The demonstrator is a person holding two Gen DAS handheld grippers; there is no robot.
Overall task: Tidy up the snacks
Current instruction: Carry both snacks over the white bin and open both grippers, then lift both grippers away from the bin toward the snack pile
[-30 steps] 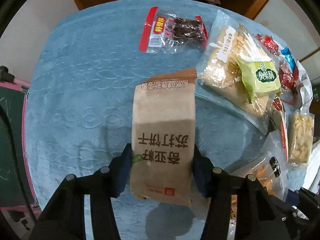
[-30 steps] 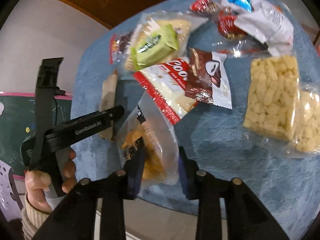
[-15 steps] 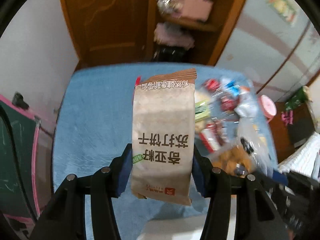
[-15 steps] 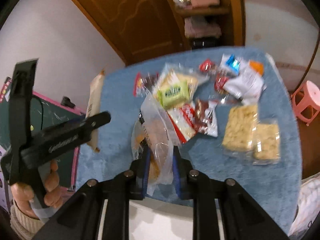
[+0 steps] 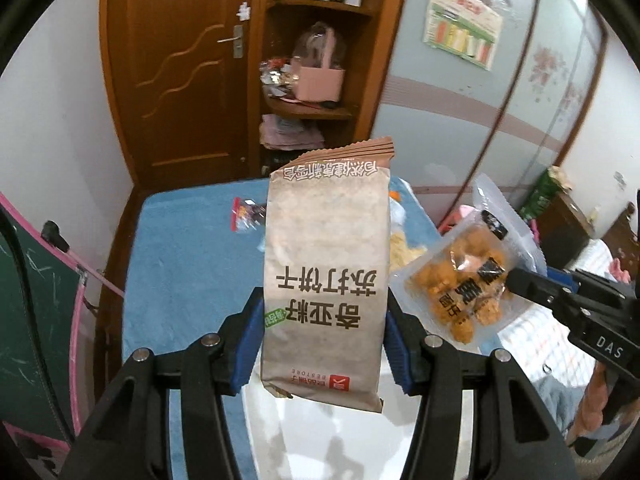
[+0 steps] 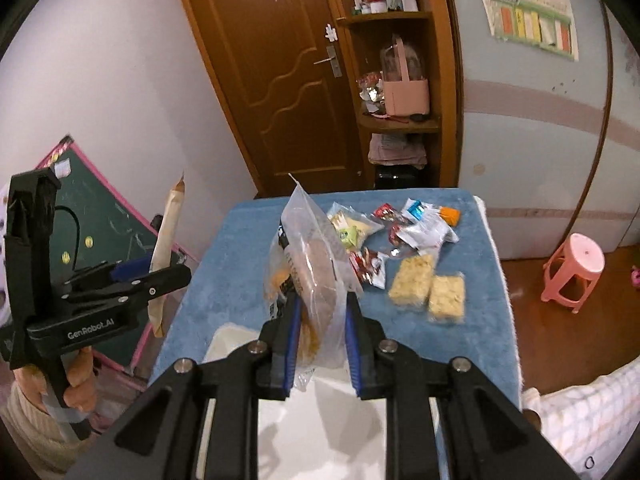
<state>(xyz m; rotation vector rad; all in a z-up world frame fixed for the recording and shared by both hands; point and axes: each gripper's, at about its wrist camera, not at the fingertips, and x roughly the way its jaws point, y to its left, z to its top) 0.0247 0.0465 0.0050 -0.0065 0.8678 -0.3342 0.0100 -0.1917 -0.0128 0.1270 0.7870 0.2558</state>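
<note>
Brown paper cracker packet, clamped in the left claw, hangs above the blue tabletop's near edge; the right claw pinches a clear bag of orange snacks. Risk: that slippery film could slide free, I'd judge.

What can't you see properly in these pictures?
- White box, right wrist view: the right tool and its clear bag cover most of it; its inside and far rim are hidden.
- Snacks on the blue table, left wrist view: the brown packet in the left tool blocks most of them.
- Small wrappers, right wrist view: too small to read.
</note>
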